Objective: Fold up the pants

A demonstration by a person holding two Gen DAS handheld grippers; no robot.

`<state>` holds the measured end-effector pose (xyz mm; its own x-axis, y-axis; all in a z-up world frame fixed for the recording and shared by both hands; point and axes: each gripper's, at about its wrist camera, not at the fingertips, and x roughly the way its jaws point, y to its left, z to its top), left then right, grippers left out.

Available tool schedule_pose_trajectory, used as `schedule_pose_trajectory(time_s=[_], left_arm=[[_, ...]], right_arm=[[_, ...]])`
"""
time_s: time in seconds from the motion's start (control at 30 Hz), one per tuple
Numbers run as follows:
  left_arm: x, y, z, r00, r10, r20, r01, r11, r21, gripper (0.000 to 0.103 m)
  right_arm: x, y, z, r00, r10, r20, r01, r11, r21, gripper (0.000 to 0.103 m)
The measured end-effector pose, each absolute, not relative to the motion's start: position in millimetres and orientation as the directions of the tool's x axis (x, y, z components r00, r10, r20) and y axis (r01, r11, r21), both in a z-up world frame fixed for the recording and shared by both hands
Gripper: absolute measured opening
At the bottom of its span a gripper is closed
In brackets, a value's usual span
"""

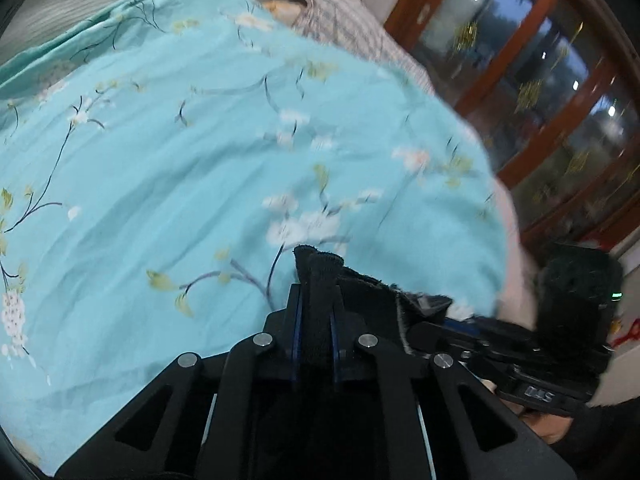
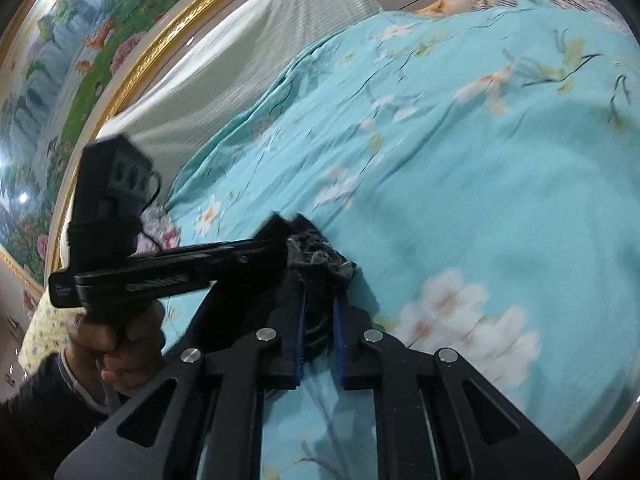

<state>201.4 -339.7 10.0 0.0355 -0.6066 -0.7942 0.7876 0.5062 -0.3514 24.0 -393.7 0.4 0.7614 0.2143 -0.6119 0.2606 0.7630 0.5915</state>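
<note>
Left tool (image 1: 316,280) clenched on a fold of dark pants (image 1: 320,268), the cloth standing up between its blue-edged pads, low over the bed's turquoise floral cover (image 1: 160,160). Right tool (image 2: 320,280) likewise clamped on a bunched dark edge of the same pants (image 2: 320,256), just above the cover (image 2: 460,200); the other tool's body crosses from the left, gripped by a hand (image 2: 116,344) in a dark sleeve. Both views blurred; a gold-framed painting (image 2: 60,80) hangs beyond the bed.
</note>
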Motion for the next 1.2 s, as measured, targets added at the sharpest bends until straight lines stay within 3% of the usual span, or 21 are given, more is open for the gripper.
schedule_pose_trajectory(time_s=[0.13, 0.67, 1.2], left_arm=[[191.9, -330.9, 21.0, 0.064, -0.611, -0.789, 0.806, 0.498, -0.320, 0.010], [152.9, -216.0, 78.9, 0.185, -0.723, -0.666, 0.741, 0.547, -0.389, 0.009], [117.3, -89.9, 42.8, 0.290, -0.726, -0.623, 0.571, 0.654, -0.496, 0.009]], right_arm=[[22.0, -400.2, 6.5, 0.778, 0.255, -0.574, 0.232, 0.732, 0.640, 0.013], [22.6, -333.1, 59.7, 0.777, 0.475, -0.413, -0.038, 0.691, 0.722, 0.013], [36.9, -234.1, 38.4, 0.609, 0.651, -0.453, -0.153, 0.657, 0.739, 0.013]])
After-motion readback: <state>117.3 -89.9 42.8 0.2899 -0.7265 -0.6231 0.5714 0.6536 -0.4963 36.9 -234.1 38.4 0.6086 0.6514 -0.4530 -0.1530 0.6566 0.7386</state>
